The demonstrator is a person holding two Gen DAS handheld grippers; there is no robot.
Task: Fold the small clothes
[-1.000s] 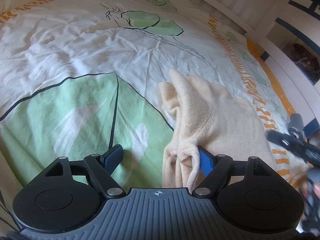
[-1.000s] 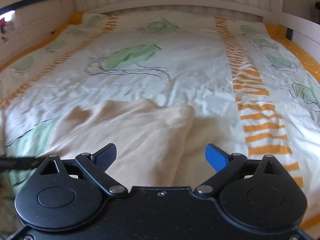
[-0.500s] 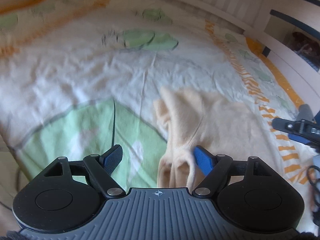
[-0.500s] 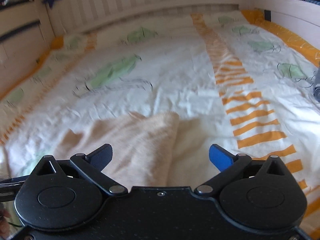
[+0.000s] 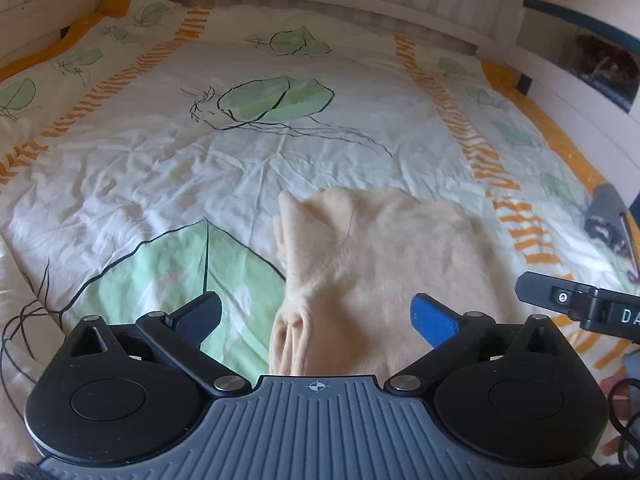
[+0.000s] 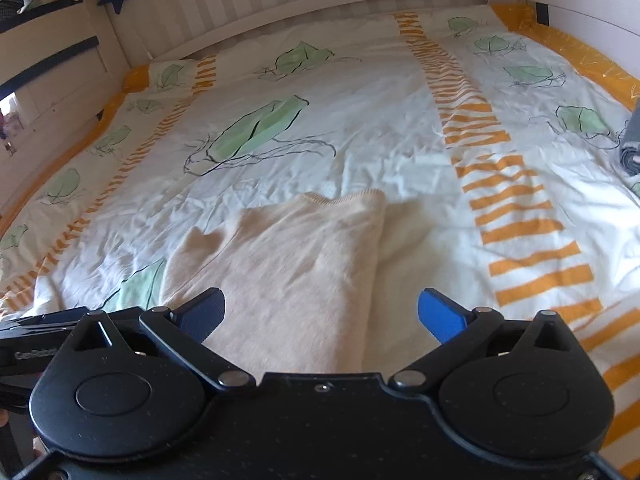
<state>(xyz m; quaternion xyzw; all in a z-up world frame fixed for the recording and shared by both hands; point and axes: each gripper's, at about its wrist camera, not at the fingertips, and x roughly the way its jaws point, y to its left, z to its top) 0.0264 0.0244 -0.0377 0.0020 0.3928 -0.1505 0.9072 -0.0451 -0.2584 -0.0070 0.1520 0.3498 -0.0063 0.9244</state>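
Your left fingers (image 5: 316,316) are opening wide, the cream garment (image 5: 384,264) below them but not pinched; your right fingers (image 6: 320,312) hang spread and empty over the same cloth at lower centre. It lies part-folded on the bed (image 5: 160,168), bunched along its left edge in the left view. I'd say that loose bunch could slump open and spoil the fold. At far right, a grey rolled item (image 5: 604,216) sits well apart; nothing blocks you.

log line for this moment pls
left hand-held gripper: opening, nothing gripped | right hand-held gripper: open, empty | cream garment: folded on bedspread
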